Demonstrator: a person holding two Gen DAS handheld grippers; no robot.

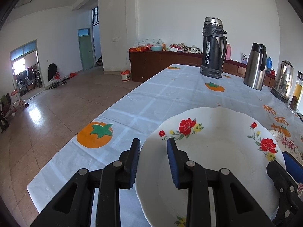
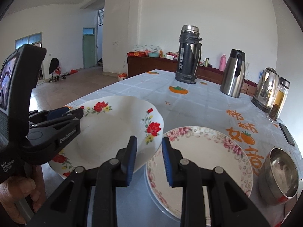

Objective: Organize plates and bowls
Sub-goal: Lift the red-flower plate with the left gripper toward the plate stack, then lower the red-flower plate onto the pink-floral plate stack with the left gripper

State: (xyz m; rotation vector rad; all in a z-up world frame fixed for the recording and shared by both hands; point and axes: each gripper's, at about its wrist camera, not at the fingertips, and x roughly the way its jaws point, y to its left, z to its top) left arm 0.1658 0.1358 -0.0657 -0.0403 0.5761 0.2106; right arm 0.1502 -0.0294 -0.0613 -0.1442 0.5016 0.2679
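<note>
White scalloped plate point(image 1: 217, 151), red flowers on rim, tilted off the counter point(image 1: 151, 94); left hand-held gripper point(image 1: 153, 162) and right hand-held gripper point(image 2: 148, 160) each clamp opposite rim edges.

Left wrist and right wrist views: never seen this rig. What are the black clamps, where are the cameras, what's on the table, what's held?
No robot here: a person holds a two-finger tool in each hand, and each tool carries a fisheye camera looking along its fingers. The left wrist view shows the left tool. The right wrist view shows the right tool, plus the left one and the person's hand at its left edge. Both tools grip opposite rims of the red-flowered plate, held tilted above the table. On the table are a pink-flowered plate, a steel bowl, a black flask, a steel jug, a kettle, a glass bottle and a phone.
</note>
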